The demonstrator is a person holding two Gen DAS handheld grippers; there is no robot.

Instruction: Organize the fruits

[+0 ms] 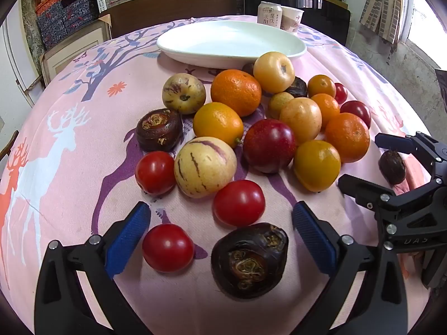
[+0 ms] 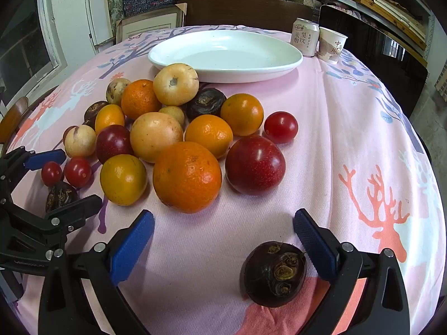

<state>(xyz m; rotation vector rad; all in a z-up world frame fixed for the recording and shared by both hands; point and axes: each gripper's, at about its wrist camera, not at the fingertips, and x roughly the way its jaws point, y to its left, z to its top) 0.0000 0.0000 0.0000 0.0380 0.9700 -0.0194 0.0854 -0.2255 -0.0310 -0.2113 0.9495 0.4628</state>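
Observation:
A heap of fruit lies on the pink tablecloth: oranges (image 1: 236, 92) (image 2: 187, 177), red plums (image 1: 269, 145) (image 2: 255, 164), striped pepino melons (image 1: 205, 166), small tomatoes (image 1: 239, 202) and dark water chestnuts. A white oval plate (image 1: 232, 42) (image 2: 226, 53) stands behind the heap with nothing on it. My left gripper (image 1: 220, 223) is open, with a tomato (image 1: 167, 247) and a water chestnut (image 1: 250, 259) lying between its blue pads. My right gripper (image 2: 223, 231) is open too, and a water chestnut (image 2: 275, 273) lies just inside its right pad (image 2: 313, 243).
A drink can (image 2: 304, 40) and a paper cup (image 2: 332, 44) stand at the far right behind the plate. Dark chairs (image 1: 173, 11) ring the far edge of the round table. Bare cloth (image 2: 349, 139) spreads to the right of the heap.

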